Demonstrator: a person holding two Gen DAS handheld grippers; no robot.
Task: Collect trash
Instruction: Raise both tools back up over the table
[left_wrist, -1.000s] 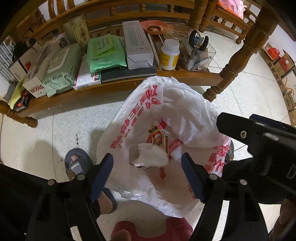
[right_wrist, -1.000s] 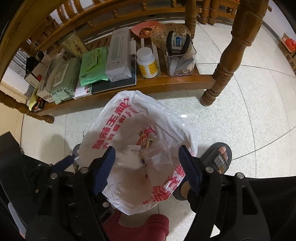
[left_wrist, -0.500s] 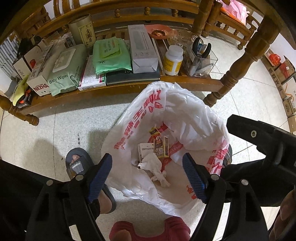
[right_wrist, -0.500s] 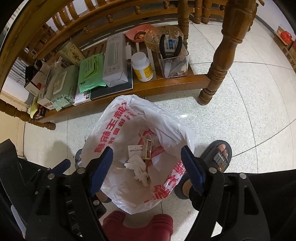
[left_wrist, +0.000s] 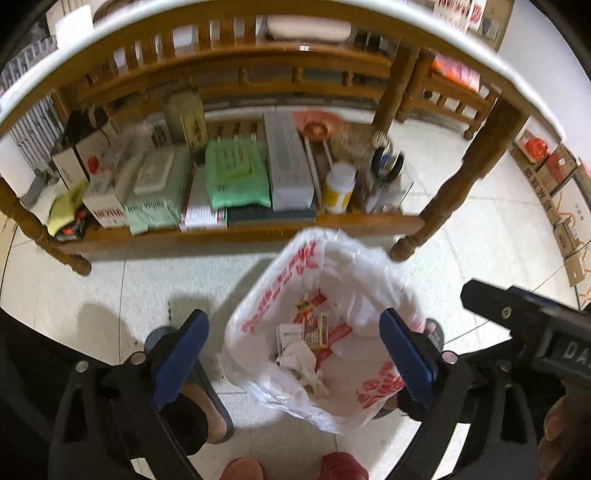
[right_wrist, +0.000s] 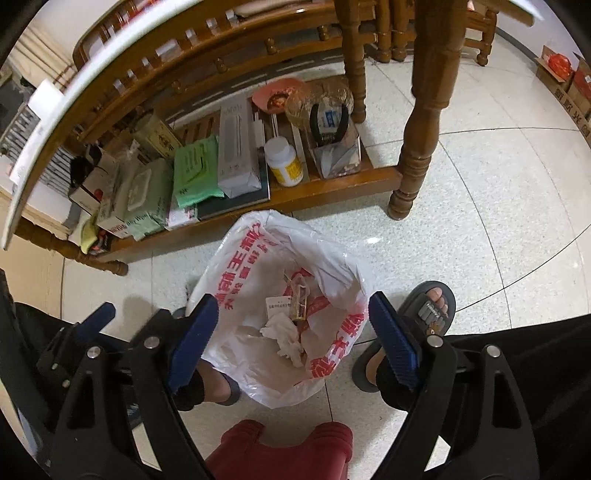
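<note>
The white plastic bag (right_wrist: 258, 306) with red print stands open on the tiled floor (right_wrist: 480, 206), just in front of the lower shelf (right_wrist: 325, 192) of the wooden table. Inside the bag, a crumpled white tissue (right_wrist: 282, 338) lies near the bottom, touching a small white paper slip (right_wrist: 276, 305) and a yellow-red wrapper (right_wrist: 300, 302) on its far side. The left gripper (left_wrist: 293, 354) is positioned above the bag with its jaws spread wide and nothing between the blue pads (left_wrist: 181, 354). The right gripper (right_wrist: 293, 339) is likewise above the bag, jaws apart and empty. A sandalled foot (right_wrist: 428, 314) rests on the floor to the right of the bag; a red stool (right_wrist: 291, 450) sits on the near side of the bag. On the shelf behind the bag are a white bottle (right_wrist: 283, 161) with a yellow label, a long white box (right_wrist: 236, 147) and green wipe packs (right_wrist: 195, 170).
</note>
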